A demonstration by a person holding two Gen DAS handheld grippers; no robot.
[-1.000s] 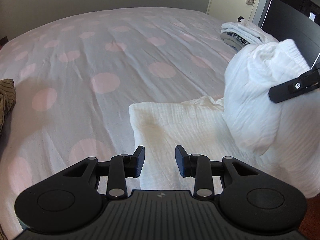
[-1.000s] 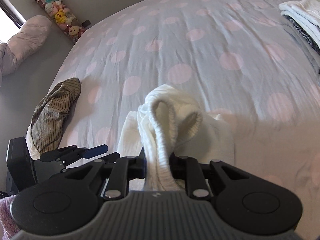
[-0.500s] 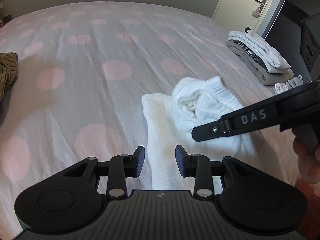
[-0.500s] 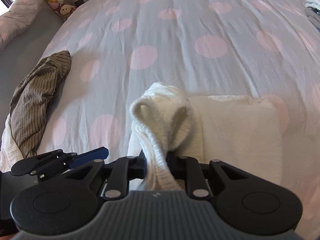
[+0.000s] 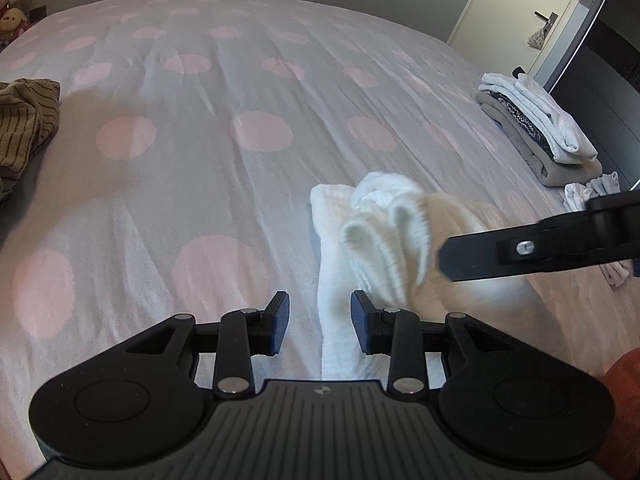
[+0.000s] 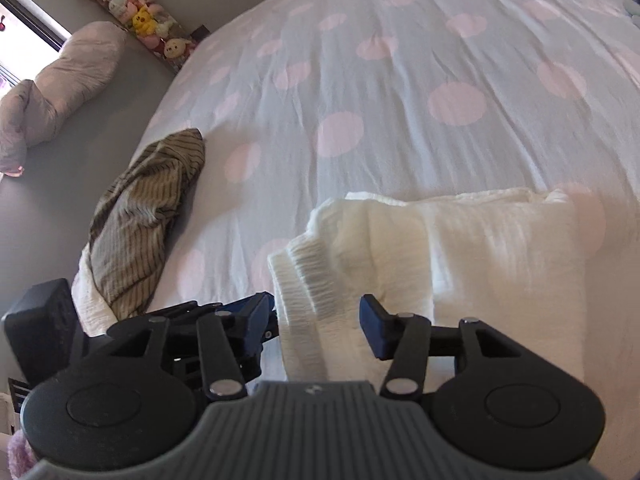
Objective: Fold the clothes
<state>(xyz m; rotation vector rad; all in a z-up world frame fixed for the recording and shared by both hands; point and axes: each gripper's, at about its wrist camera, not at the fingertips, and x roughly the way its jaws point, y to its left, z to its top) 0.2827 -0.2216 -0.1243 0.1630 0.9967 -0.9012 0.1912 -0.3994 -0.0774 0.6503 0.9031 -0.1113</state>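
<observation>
A: How far along is the folding?

B: By the look of it, well along. The white garment (image 6: 472,248) lies on the polka-dot bed cover (image 6: 400,80) as a near-square packet, its ribbed waistband (image 6: 308,292) laid over the near edge. The right gripper (image 6: 318,320) has just been opening; the waistband sits between its jaws, but the pads stand clear of the cloth, so nothing is held. The left gripper (image 5: 320,320) hangs just beside the packet's left edge, jaws partly apart and empty.

A: What is already done?

B: One stack of folded clothes (image 5: 536,132) sits near the far right corner, roughly three or four pieces; the exact count is hard to tell. Some small white pieces (image 5: 592,192) lie beside it.

A: And what is left?

B: One brown striped garment (image 6: 148,216), crumpled at the left edge, with something white under it. So one white packet nearly finished, and at least one piece unfolded.
</observation>
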